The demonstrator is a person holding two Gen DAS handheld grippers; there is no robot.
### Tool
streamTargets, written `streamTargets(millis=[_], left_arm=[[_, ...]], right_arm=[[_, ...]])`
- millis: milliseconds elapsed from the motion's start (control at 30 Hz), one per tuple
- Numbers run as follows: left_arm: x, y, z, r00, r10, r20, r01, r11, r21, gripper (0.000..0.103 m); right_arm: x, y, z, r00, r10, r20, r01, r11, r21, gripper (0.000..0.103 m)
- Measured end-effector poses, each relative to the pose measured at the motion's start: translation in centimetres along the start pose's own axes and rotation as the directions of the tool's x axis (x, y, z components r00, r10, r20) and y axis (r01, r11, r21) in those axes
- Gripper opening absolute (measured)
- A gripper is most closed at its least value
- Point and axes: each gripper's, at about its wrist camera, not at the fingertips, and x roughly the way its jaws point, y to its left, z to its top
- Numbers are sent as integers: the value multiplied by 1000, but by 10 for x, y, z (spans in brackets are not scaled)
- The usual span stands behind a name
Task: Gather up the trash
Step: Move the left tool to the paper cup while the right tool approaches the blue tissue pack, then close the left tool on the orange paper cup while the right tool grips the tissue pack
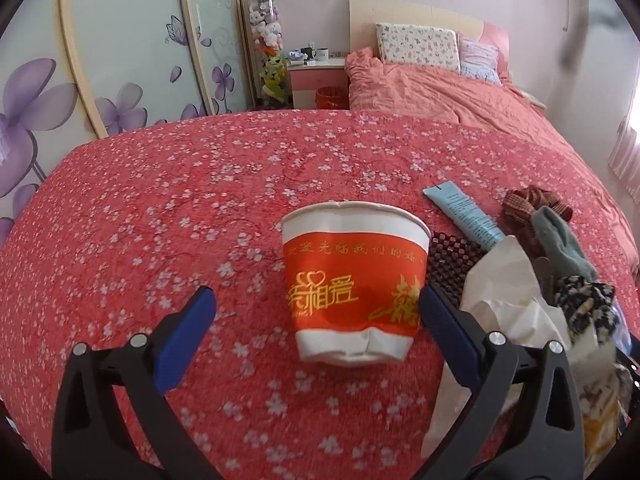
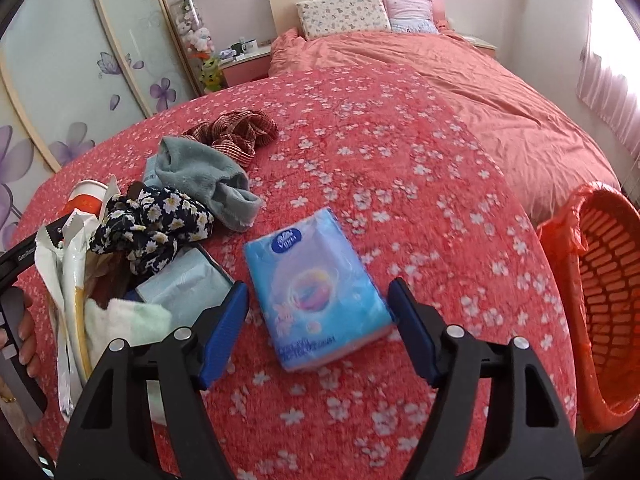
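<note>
A dented red and white paper cup (image 1: 354,280) stands on the red flowered bedspread. My left gripper (image 1: 316,304) is open, its fingers on either side of the cup, the right finger close to its side. In the right wrist view, a blue tissue pack (image 2: 316,292) lies flat between the open fingers of my right gripper (image 2: 318,300), with gaps on both sides. The cup's rim also shows at the left of the right wrist view (image 2: 86,196). An orange basket lined with an orange bag (image 2: 600,300) stands beside the bed at the right.
A pile lies between the two grippers: white wrappers (image 1: 504,292), a blue tube (image 1: 464,212), a grey-green sock (image 2: 208,180), a striped brown cloth (image 2: 236,132), a daisy-print cloth (image 2: 152,224), a dark woven mat (image 1: 452,260). Pillows and headboard stand far behind.
</note>
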Motion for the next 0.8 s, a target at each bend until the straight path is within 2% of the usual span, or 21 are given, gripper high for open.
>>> streamTargets(millis=[167, 267, 400, 533, 633, 800], left_arm=[[8, -8, 1, 1000, 0, -4, 0, 1000, 19, 99], [14, -14, 2, 1000, 0, -19, 0, 999, 34, 93], [15, -15, 2, 1000, -2, -21, 3, 999, 43, 90], [18, -11, 6, 1000, -22, -21, 23, 999, 27, 75], [20, -7, 9, 999, -42, -23, 42, 999, 12, 74], [21, -5, 8, 999, -44, -14, 45, 999, 13, 73]], right_arm=[[3, 7, 2, 1000, -21, 15, 21, 999, -30, 71], [3, 6, 2, 999, -33, 22, 34, 999, -30, 65], [2, 4, 2, 999, -28, 26, 29, 999, -23, 64], [4, 7, 3, 999, -32, 32, 32, 999, -28, 60], [4, 5, 2, 999, -21, 37, 22, 1000, -17, 56], [6, 8, 2, 999, -30, 37, 31, 999, -30, 57]])
